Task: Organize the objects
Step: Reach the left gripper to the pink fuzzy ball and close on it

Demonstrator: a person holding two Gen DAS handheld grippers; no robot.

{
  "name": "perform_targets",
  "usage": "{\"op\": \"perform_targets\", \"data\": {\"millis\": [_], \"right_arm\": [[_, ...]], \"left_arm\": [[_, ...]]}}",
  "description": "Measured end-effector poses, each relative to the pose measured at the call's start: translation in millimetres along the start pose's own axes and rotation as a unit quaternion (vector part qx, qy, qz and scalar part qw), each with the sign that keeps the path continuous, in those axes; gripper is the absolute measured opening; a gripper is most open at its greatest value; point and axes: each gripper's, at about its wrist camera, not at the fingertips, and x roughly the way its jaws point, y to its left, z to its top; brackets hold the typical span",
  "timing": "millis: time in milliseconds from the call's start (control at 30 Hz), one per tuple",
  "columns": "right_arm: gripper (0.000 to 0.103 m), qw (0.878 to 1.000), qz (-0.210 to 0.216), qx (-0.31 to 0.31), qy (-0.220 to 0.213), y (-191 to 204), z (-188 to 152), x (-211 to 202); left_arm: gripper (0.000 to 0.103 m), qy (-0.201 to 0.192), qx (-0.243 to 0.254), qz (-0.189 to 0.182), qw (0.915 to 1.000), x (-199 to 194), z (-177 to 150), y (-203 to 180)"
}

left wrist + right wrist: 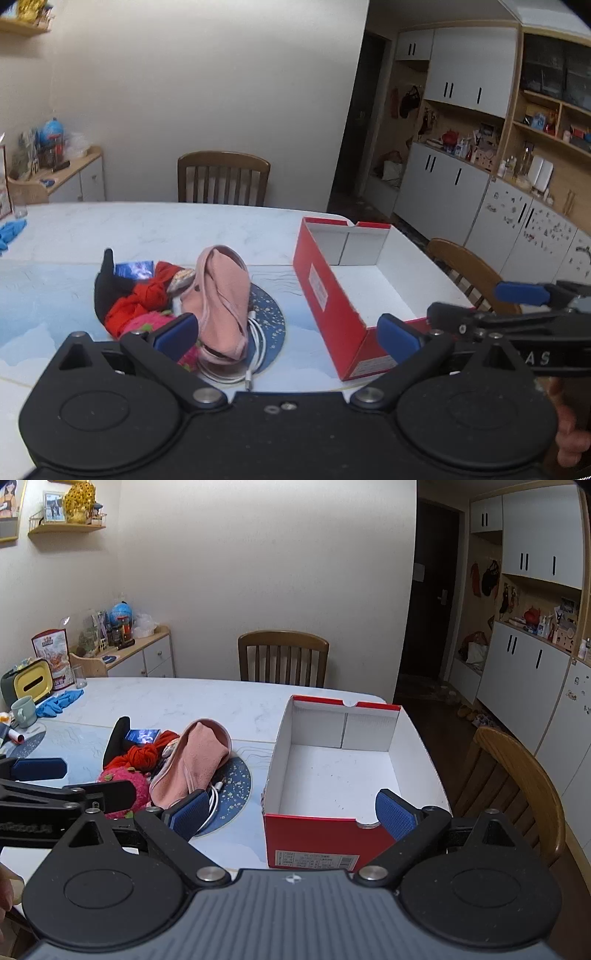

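A heap of items lies on the white table: a pink fabric piece (218, 295) (192, 764), a red cloth (144, 295) (144, 755), a black item (107, 284), a small blue card (135, 267), a pink strawberry-patterned plush (125, 786) and a coiled white cable (255, 332) (214, 801). To its right stands an open red shoebox (325, 295) (314, 834) with a bare white inside. My left gripper (288, 336) (74, 781) hovers open near the heap's front. My right gripper (293, 812) (480, 304) is open before the box's near end. Neither holds anything.
A round dark-blue speckled mat (236, 786) lies under the heap. Blue gloves (59, 703), a green cup (24, 710) and a yellow tissue holder (31, 681) sit at the table's far left. Wooden chairs stand behind the table (282, 657) and at its right (517, 775).
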Motion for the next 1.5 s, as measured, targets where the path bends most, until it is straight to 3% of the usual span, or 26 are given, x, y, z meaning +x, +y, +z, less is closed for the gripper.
{"op": "perform_targets", "data": {"millis": [900,1233,1500], "right_arm": [[0.097,1.000,-0.010,-0.001,-0.009,22.9,14.1,17.4],[0.097,0.998,-0.046,0.029,-0.009,7.4,18.4,27.0],[0.097,0.998,-0.054,0.034,0.009,-23.6,18.5,48.3]], "left_arm": [[0.102,0.009,-0.006,0.022,0.9997,24.3,12.5,41.9],[0.102,0.016,-0.018,0.013,0.9996,40.0,18.5,55.5],[0.102,0.032,-0.022,0.055,0.9977,65.1,16.2,54.7]]}}
